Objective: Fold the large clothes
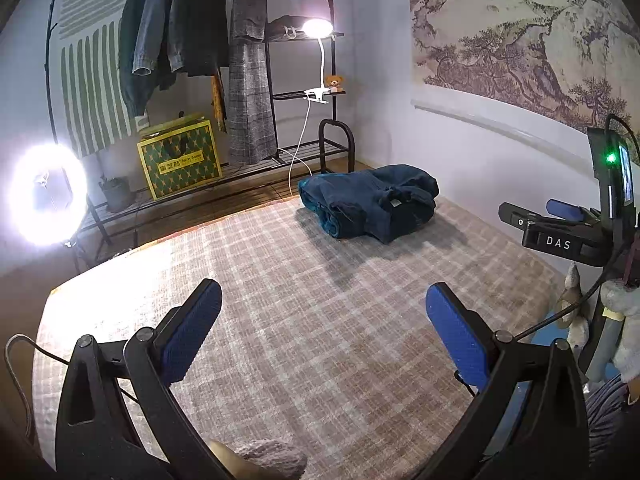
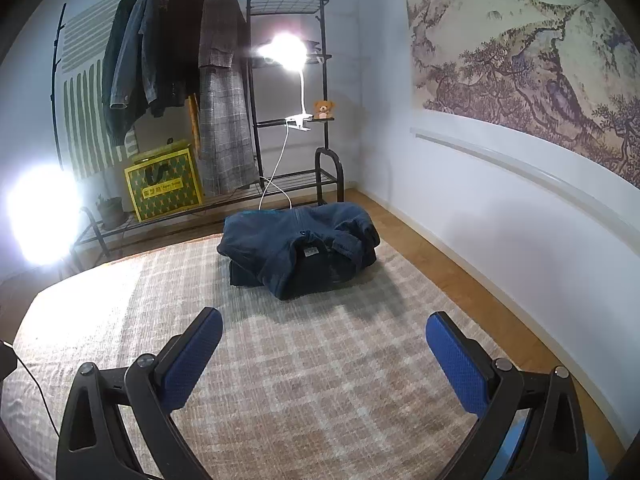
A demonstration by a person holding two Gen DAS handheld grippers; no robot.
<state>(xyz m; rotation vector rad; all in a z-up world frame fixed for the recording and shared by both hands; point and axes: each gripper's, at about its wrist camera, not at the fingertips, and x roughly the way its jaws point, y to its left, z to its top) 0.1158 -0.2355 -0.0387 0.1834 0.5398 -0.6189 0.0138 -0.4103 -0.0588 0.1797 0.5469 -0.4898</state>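
A dark blue jacket (image 1: 370, 200) lies folded in a thick bundle at the far edge of the checked beige bedcover (image 1: 280, 300), its collar and label facing me. In the right wrist view the same jacket (image 2: 298, 246) sits straight ahead on the bedcover (image 2: 320, 380). My left gripper (image 1: 324, 308) hangs open over bare cover, well short of the jacket, with nothing between its blue pads. My right gripper (image 2: 324, 336) is open too, a short way in front of the jacket. The right gripper's body (image 1: 560, 232) shows at the right edge of the left wrist view.
A black clothes rack (image 2: 256, 80) with hanging coats stands behind the bed, with a yellow-green bag (image 2: 164, 184), a clip lamp (image 2: 284, 52) and a small teddy bear (image 2: 323, 109). A ring light (image 1: 46, 194) glares at left. A white wall (image 2: 500, 208) runs along the right.
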